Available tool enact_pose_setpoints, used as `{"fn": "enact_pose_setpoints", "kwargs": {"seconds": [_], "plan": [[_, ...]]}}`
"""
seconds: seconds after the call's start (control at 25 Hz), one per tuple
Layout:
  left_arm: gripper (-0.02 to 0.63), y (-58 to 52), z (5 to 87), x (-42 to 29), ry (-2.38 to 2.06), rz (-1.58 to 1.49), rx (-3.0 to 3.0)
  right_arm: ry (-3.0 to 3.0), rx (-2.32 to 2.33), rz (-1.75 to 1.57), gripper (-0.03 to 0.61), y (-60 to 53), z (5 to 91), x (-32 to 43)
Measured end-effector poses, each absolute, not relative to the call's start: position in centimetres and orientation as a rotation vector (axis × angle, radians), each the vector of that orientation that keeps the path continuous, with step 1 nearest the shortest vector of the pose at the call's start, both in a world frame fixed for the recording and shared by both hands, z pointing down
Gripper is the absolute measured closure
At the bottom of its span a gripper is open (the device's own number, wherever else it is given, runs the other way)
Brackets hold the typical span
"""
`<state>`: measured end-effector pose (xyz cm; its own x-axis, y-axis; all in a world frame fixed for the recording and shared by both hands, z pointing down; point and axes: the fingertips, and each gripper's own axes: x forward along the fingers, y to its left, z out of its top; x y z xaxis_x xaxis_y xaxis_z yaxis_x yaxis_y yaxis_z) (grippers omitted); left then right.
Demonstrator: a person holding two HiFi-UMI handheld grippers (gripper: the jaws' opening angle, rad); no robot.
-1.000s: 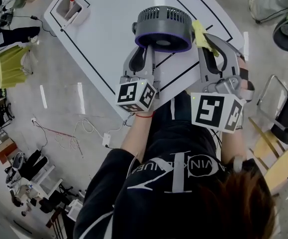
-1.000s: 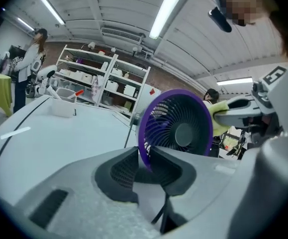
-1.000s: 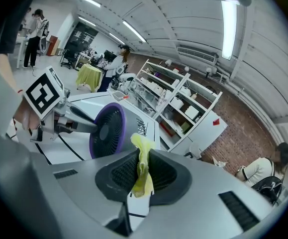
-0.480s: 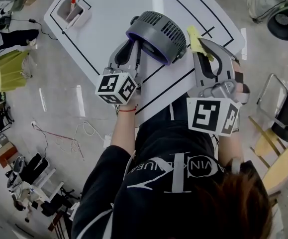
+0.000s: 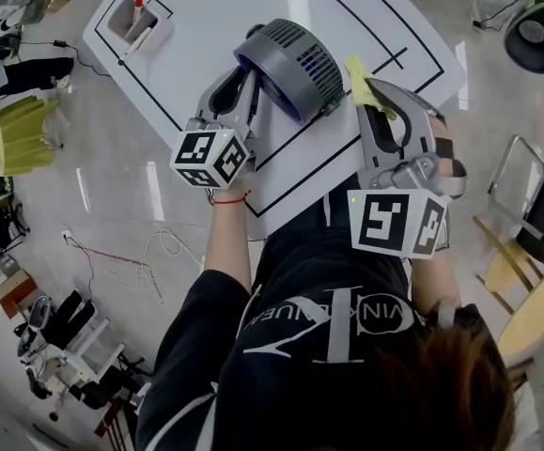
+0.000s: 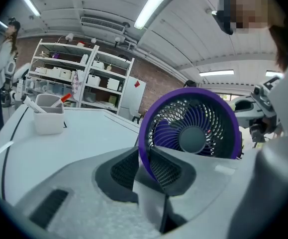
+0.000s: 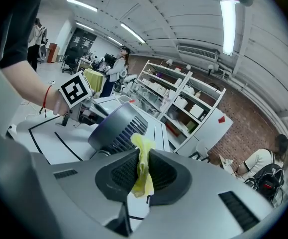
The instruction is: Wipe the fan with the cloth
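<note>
One white table (image 5: 206,26) under the fan (image 5: 295,64); shelves (image 6: 79,76) beyond.

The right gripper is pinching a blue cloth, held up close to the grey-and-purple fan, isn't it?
Not quite: the cloth is yellow, not blue; the right gripper view shows it pinched between the jaws. The right gripper does hold it close to the grey-and-purple fan.
</note>
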<state>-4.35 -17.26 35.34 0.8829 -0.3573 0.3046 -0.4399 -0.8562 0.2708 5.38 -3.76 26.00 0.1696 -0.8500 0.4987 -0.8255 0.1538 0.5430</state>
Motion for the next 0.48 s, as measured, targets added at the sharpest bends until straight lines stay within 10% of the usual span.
{"fn": "enact_pose_setpoints", "kwargs": {"seconds": [0.48], "plan": [[0.568,-16.6,33.4,-7.9,-0.782,0.219,2.671,-1.724,1.576,-0.112,0.540,-3.4,24.9,4.4]]}}
